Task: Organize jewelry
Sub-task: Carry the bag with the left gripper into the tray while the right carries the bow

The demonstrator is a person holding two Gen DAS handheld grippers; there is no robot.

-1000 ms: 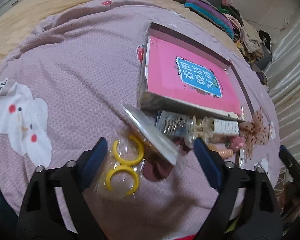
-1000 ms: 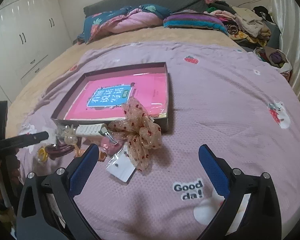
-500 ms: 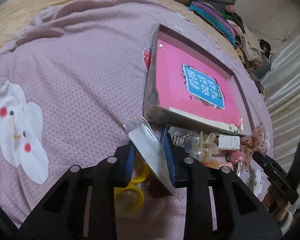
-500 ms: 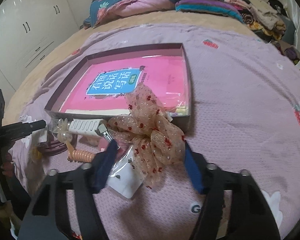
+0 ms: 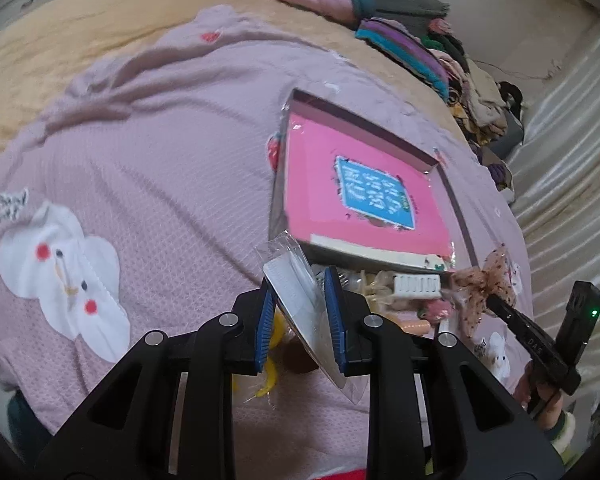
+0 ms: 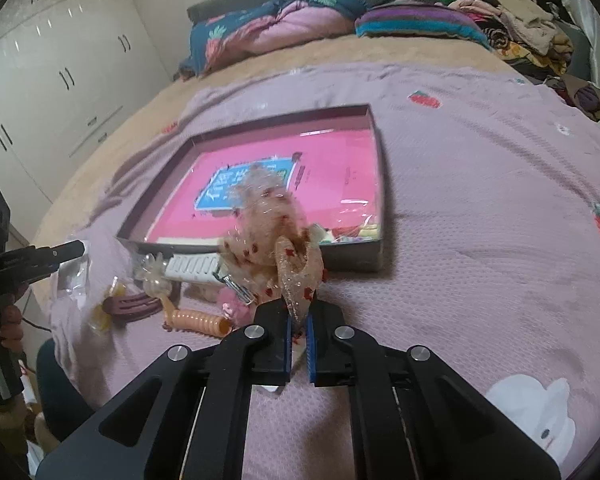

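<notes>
Both grippers have closed and lifted since a second ago: the left gripper [image 5: 300,316] pinches a stiff, slippery packet [image 5: 300,300], best held mid-card; the right gripper [image 6: 298,344] clamps the soft, light bow [image 6: 276,236] at its tail, near the box [image 6: 376,248]

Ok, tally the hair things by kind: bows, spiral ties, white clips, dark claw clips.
bow: 1, pinched in the right gripper
spiral tie: 1
white clip: 1
dark claw clip: 1
Total: 4
</notes>
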